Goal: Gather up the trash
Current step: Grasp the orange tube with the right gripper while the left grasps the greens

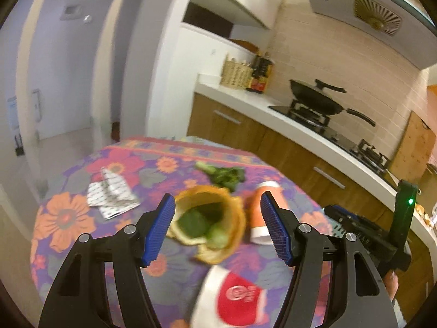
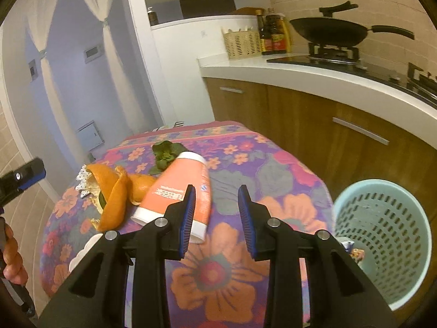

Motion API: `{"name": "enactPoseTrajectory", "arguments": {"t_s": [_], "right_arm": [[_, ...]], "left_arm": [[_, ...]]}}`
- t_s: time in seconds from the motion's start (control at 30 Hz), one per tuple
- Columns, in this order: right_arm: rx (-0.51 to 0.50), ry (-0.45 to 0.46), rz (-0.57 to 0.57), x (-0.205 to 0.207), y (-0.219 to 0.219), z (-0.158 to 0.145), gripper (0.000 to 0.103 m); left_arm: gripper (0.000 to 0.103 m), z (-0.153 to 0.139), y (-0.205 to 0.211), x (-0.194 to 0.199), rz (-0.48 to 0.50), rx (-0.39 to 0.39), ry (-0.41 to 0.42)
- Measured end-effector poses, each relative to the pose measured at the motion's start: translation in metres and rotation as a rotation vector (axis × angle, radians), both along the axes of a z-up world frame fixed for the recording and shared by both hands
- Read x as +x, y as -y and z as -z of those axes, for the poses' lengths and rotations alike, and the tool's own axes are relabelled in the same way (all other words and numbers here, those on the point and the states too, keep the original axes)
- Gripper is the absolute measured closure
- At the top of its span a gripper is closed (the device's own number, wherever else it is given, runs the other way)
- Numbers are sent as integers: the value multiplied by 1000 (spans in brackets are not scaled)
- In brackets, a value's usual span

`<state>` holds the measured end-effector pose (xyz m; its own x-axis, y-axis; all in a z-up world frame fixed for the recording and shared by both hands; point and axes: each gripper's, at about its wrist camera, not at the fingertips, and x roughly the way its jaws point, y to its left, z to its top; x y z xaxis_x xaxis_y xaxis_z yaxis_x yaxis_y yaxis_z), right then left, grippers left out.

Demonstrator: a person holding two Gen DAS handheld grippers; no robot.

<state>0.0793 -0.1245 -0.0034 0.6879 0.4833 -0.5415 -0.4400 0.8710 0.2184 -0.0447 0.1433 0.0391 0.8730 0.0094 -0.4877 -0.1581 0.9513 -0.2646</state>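
We are holding the left gripper (image 1: 218, 227) with jaws apart over the orange peel (image 1: 215, 224). We are holding the right gripper (image 2: 216, 216) gaping too, gripping nothing, beside the tipped orange cup (image 2: 177, 194).

A table (image 2: 286, 164) wears a purple cloth printed with large orange and pink flowers and grey-green leaves, edged at its far side by a pink band of small orange blossoms. On the cloth lie bright orange peel (image 2: 114, 191) with a pale inner side, dark green leafy scraps (image 2: 164, 153) beyond it, and beside it a salmon-orange paper cup (image 2: 177, 191) with white rims and white lettering. Left of the peel sits white paper (image 1: 110, 194) with fine dark dots. Nearer lies a white cup (image 1: 232, 298) with a red label. A pale turquoise perforated basket (image 2: 382, 235) stands right of the table. Both grippers are black with blue ribbed pads (image 1: 159, 229).
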Motion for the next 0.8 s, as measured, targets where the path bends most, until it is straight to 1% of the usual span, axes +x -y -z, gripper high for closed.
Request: {"name": "enactPoseTrajectory", "arguments": {"t_s": [0.1,0.23,0.33,0.57,0.7,0.8], "right_arm": [[-7,-11,-10,7,-11,5,74],[-16,-27,-20,14,-23,11,74],[-23,-43,-29,19,-30,16,74],[-38,-72,-50,29,-39,23,74],[-46,-82,-56,32,-42,26,74],[-70,-84,-63,31,-47,27,74]], "left_arm": [[41,13,-14,4,-1,-11,-35],[41,30,-13,17,39,-9,-87],[43,43,-5,33,72,20,-133],[45,67,1,70,92,94,-201],[45,76,-1,85,112,108,-225],[45,82,-2,94,121,99,-243]]}}
